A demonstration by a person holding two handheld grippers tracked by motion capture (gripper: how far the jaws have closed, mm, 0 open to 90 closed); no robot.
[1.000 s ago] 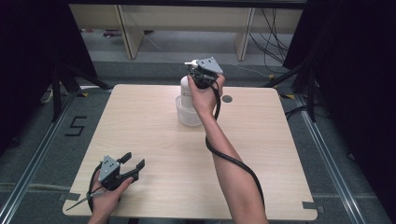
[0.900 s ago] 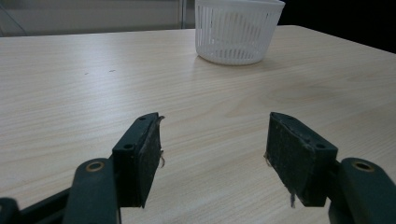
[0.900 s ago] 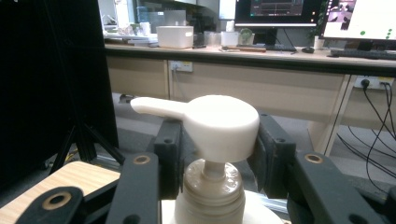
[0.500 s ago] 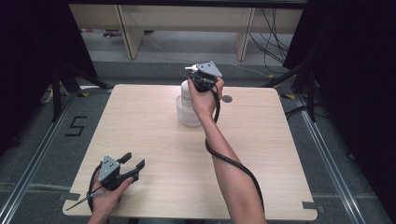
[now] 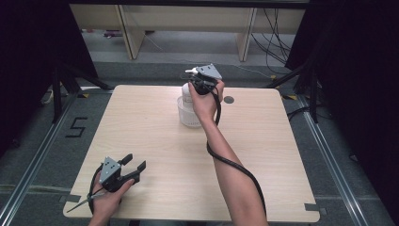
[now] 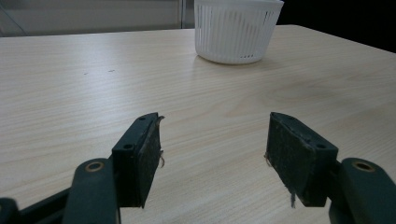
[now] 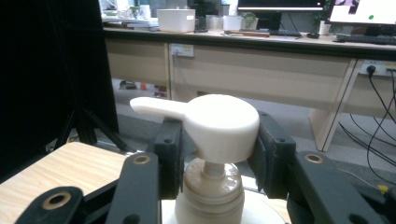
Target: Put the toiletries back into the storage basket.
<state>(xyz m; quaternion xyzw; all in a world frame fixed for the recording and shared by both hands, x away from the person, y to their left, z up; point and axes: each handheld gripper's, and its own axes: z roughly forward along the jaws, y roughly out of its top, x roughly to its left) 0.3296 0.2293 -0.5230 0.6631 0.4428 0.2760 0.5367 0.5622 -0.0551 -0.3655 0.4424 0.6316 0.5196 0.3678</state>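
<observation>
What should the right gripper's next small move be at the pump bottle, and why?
Probably lift straight up: the right gripper has its jaws closed around the pump head of the bottle standing in the white basket.

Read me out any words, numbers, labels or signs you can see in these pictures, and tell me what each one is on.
"5": dark mark on the grey floor, left of the table.
Pump bottle between the right gripper's jaws: no label in sight.
White basket: no text.
Monitor screens on the far desk: too small and blurred to read.
</observation>
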